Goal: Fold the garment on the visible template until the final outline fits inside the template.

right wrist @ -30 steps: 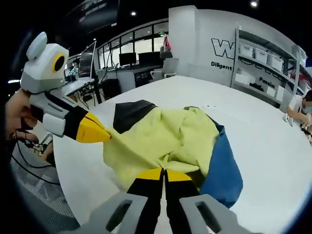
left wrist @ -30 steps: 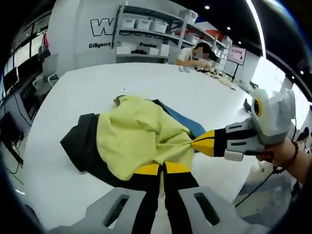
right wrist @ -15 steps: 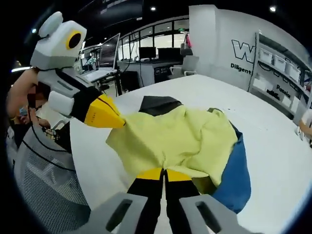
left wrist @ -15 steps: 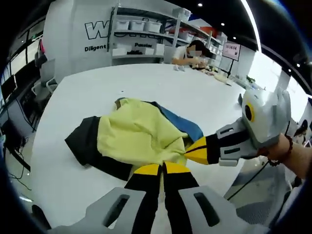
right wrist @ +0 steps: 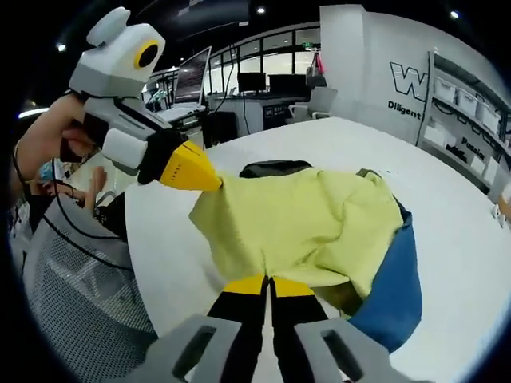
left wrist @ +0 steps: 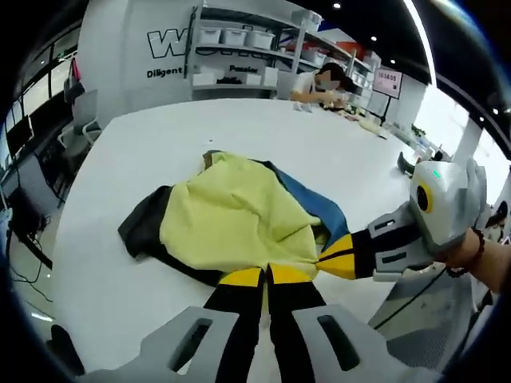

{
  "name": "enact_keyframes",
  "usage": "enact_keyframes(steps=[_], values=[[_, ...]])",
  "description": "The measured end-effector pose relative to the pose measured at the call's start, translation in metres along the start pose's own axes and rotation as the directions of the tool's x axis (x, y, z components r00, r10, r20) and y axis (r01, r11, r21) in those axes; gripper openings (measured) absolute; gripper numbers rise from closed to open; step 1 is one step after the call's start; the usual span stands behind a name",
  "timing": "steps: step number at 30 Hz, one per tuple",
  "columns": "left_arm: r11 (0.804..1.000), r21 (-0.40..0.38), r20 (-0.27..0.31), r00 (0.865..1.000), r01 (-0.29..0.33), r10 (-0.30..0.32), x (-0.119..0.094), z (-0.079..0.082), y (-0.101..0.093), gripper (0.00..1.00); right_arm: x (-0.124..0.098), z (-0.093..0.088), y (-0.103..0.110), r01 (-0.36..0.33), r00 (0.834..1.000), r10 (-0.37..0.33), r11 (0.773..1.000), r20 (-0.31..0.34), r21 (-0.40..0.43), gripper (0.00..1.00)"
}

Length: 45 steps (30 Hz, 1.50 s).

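A yellow-green garment (left wrist: 231, 215) with a black sleeve (left wrist: 144, 227) lies bunched on the white table (left wrist: 160, 144). A blue layer (left wrist: 315, 207) shows under it; I cannot tell whether that is part of the garment. My left gripper (left wrist: 267, 275) is shut on the near yellow edge. My right gripper (left wrist: 323, 262) comes in from the right, shut on the same edge close by. In the right gripper view, the right gripper (right wrist: 269, 283) pinches the yellow hem (right wrist: 311, 223). There the left gripper (right wrist: 214, 182) holds a corner, raised off the table. The blue layer (right wrist: 395, 287) lies at right.
The table's curved near edge (right wrist: 160, 263) runs just below the garment, with a mesh chair (right wrist: 80, 295) beyond it. Shelves with white bins (left wrist: 239, 48) stand at the back. A person (left wrist: 319, 84) sits at the far side of the table. Desks with monitors (right wrist: 239, 84) lie behind.
Both grippers have kept their hold. The yellow layer is now pulled wider and flatter between them and covers more of the black part in the right gripper view.
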<state>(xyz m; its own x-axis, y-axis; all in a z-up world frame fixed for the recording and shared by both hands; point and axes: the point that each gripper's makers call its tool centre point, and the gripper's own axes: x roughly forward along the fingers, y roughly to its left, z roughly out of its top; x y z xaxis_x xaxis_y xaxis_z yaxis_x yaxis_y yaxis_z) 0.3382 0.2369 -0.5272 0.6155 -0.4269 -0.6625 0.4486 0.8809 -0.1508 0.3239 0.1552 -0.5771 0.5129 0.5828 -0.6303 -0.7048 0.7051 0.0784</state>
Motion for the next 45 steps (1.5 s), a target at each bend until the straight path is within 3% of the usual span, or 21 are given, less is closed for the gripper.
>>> enact_keyframes(steps=[5, 7, 9, 12, 15, 18, 25, 30, 42, 45], values=[[1.000, -0.001, 0.005, 1.000, -0.030, 0.030, -0.002, 0.002, 0.008, 0.02, 0.001, -0.018, -0.031, 0.104, 0.994, -0.102, 0.994, -0.038, 0.037, 0.00], [0.999, -0.005, 0.014, 0.999, -0.037, 0.037, -0.004, 0.004, 0.011, 0.02, 0.002, -0.026, -0.044, 0.139, 0.990, -0.135, 0.987, -0.048, 0.079, 0.08], [0.999, -0.019, 0.035, 0.998, -0.046, 0.046, -0.006, 0.009, 0.016, 0.02, 0.005, -0.032, -0.052, 0.140, 0.990, -0.136, 0.986, -0.047, 0.096, 0.15], [0.998, -0.028, 0.057, 0.997, -0.058, 0.059, -0.007, 0.018, 0.023, 0.02, 0.007, -0.043, -0.062, 0.151, 0.987, -0.144, 0.983, -0.069, 0.108, 0.15], [0.997, -0.025, 0.068, 0.995, -0.070, 0.071, -0.007, 0.025, 0.027, 0.02, 0.006, -0.047, -0.073, 0.182, 0.982, -0.175, 0.974, -0.065, 0.133, 0.21], [0.997, -0.026, 0.081, 0.994, -0.070, 0.072, -0.007, 0.030, 0.028, 0.02, 0.009, -0.051, -0.075, 0.186, 0.981, -0.176, 0.974, -0.082, 0.128, 0.22], [0.998, -0.023, 0.086, 0.994, -0.063, 0.065, -0.004, 0.034, 0.026, 0.02, 0.014, -0.030, -0.062, 0.155, 0.988, -0.153, 0.981, -0.031, 0.112, 0.19], [0.998, -0.026, 0.092, 0.994, -0.058, 0.060, -0.005, 0.036, 0.025, 0.02, 0.025, -0.028, -0.060, 0.136, 0.991, -0.133, 0.983, -0.031, 0.122, 0.21], [0.998, -0.025, 0.118, 0.991, -0.063, 0.065, -0.010, 0.046, 0.031, 0.02, 0.032, -0.045, -0.085, 0.236, 0.968, -0.222, 0.964, -0.120, 0.123, 0.19], [0.997, -0.025, 0.122, 0.990, -0.069, 0.071, -0.011, 0.047, 0.033, 0.02, 0.031, -0.047, -0.091, 0.262, 0.960, -0.249, 0.961, -0.128, 0.093, 0.13]])
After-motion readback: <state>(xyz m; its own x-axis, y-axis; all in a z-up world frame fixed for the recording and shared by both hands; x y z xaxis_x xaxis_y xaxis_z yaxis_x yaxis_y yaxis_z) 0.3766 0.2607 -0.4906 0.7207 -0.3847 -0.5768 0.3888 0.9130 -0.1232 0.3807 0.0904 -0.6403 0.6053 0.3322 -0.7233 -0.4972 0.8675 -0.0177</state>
